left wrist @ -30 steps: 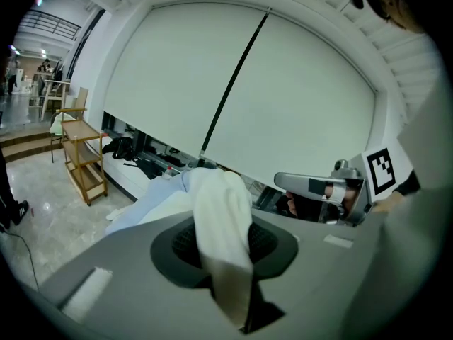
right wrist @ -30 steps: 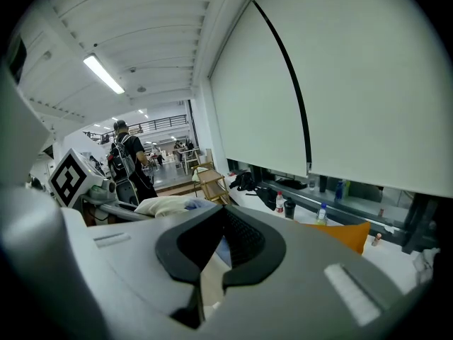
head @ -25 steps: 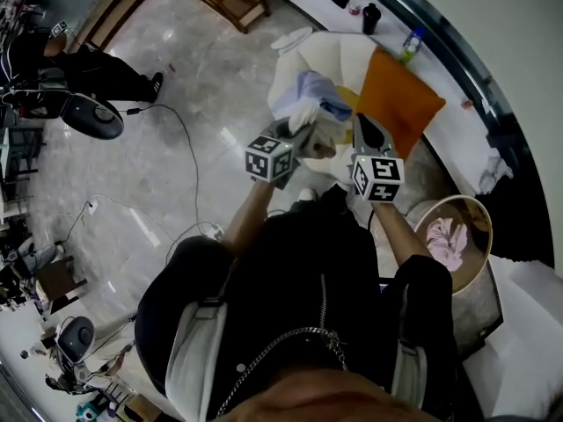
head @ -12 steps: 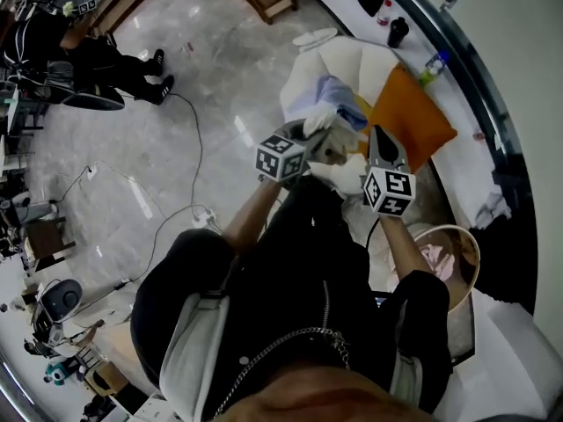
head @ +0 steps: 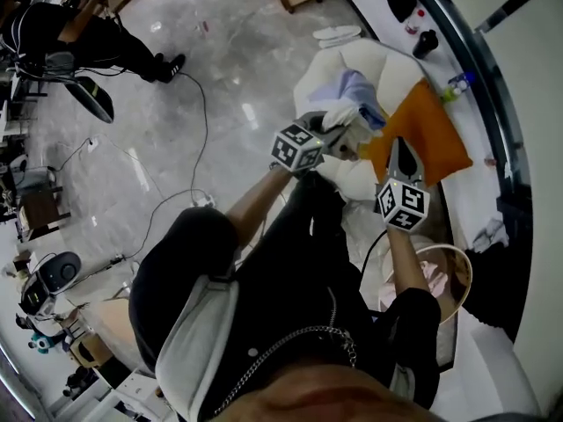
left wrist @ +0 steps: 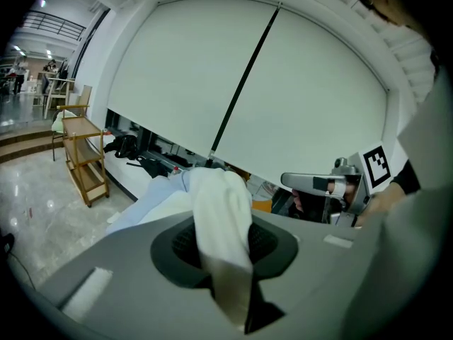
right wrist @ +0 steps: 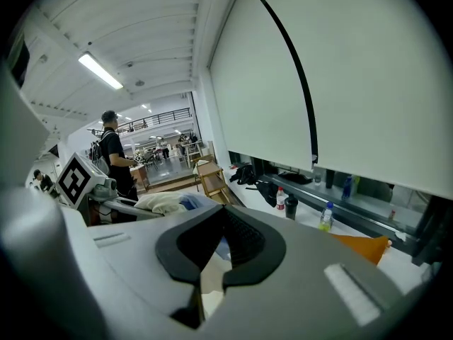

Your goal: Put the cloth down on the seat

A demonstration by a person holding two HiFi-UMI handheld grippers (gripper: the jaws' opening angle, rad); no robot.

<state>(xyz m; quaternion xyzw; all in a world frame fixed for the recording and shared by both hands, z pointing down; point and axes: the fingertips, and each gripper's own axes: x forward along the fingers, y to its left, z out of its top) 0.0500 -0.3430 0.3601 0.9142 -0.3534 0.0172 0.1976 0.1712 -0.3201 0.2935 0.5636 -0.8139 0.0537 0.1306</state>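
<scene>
A cream-white cloth (head: 341,133) hangs bunched from my left gripper (head: 327,134), which is shut on it over the front of a cream armchair (head: 374,60). In the left gripper view the cloth (left wrist: 221,218) runs down between the pads of the left gripper (left wrist: 223,241). My right gripper (head: 400,150) is to the right, over the orange cushion (head: 420,134), its jaws together with nothing seen in them. In its own view the right gripper (right wrist: 218,252) shows only a thin slit between the pads.
A light blue garment (head: 359,89) lies on the chair's seat. A round basket (head: 464,271) holding pink fabric stands at the right, beside the person's arm. Bottles (head: 428,42) line a ledge behind the chair. Cables (head: 189,104) run across the glossy floor at left.
The head view has swung, so the chair sits further right. My left gripper still holds the cloth over the chair front. My right gripper has dropped back slightly toward the body.
</scene>
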